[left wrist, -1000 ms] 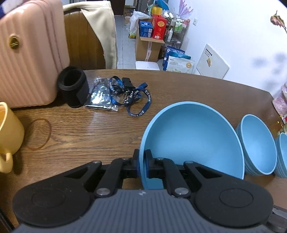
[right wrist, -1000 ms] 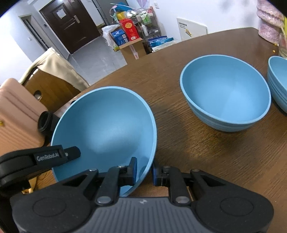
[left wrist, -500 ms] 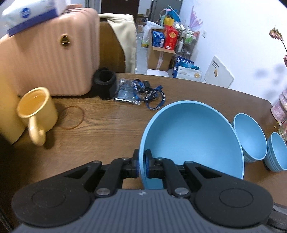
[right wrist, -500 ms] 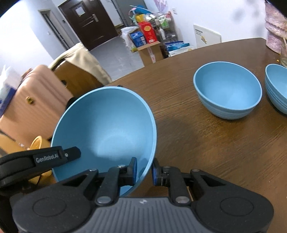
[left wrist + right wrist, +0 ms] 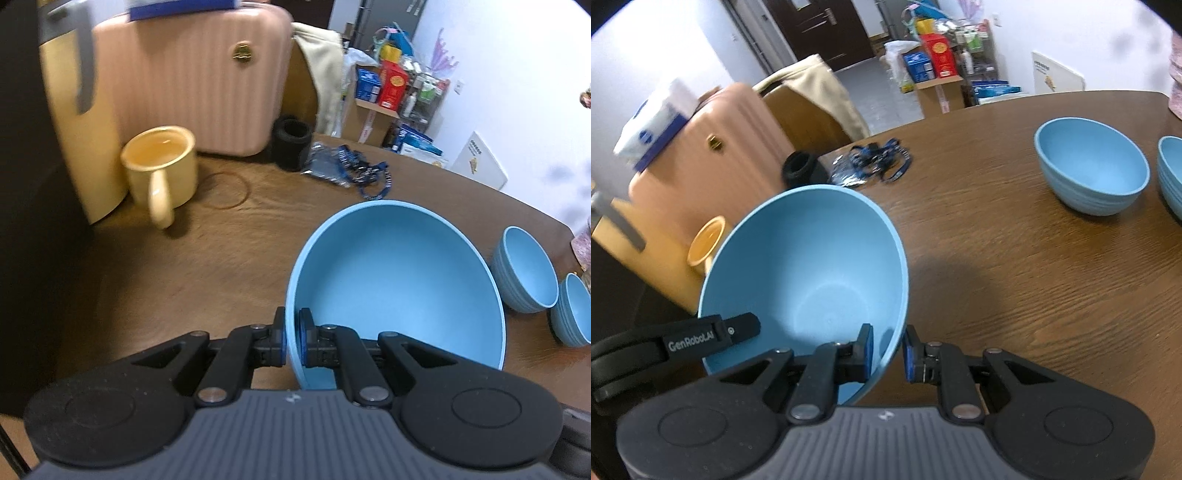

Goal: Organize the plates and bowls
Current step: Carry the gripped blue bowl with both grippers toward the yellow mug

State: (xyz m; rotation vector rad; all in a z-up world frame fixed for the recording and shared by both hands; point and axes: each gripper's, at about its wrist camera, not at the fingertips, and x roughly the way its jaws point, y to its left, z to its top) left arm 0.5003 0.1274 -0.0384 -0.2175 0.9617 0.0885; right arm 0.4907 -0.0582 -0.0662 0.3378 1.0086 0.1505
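Now, large bowl: stiff, light, likely slick; best held at rim.
Left tongs: clamped on its rim.
Right tongs: straddling the rim, slightly parted.

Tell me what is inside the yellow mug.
The yellow mug holds a pale orange liquid nearly up to its rim, seen in the left wrist view. The liquid covers the mug's bottom, so anything beneath the surface cannot be seen.
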